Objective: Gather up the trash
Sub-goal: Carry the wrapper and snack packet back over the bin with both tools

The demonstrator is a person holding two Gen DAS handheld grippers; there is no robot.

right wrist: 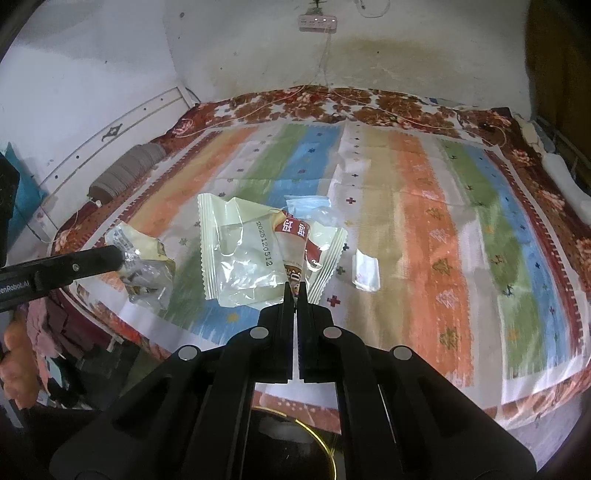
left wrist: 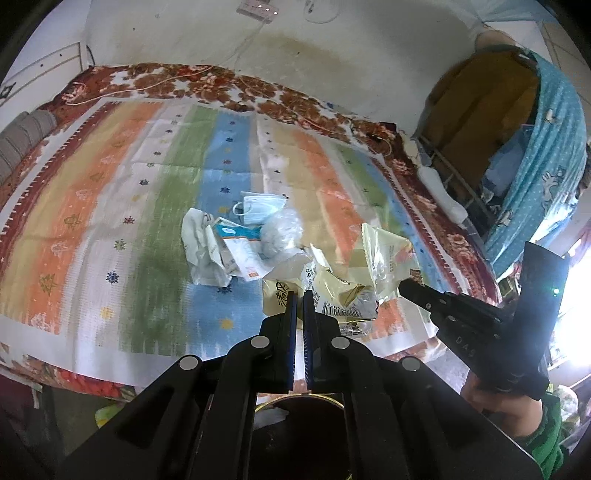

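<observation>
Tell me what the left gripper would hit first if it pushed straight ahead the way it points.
Beyond the wrapper it holds, the left gripper would probably hit the trash pile on the striped sheet; depth is uncertain.

You are in a home bedroom: a bed (right wrist: 424, 229) under striped cloth, stained wall (right wrist: 369, 59), curtained wardrobe (left wrist: 546, 155).

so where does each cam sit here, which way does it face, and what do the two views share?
Left wrist: on the left gripper, angled down at the striped bedspread; shut on a crumpled wrapper; right gripper and green sleeve at right.
Right wrist: on the right gripper, angled down; shut on a cream wrapper; left gripper and a hand at left.
Shared: bedspread, both wrappers, face mask, wall power strip.
</observation>
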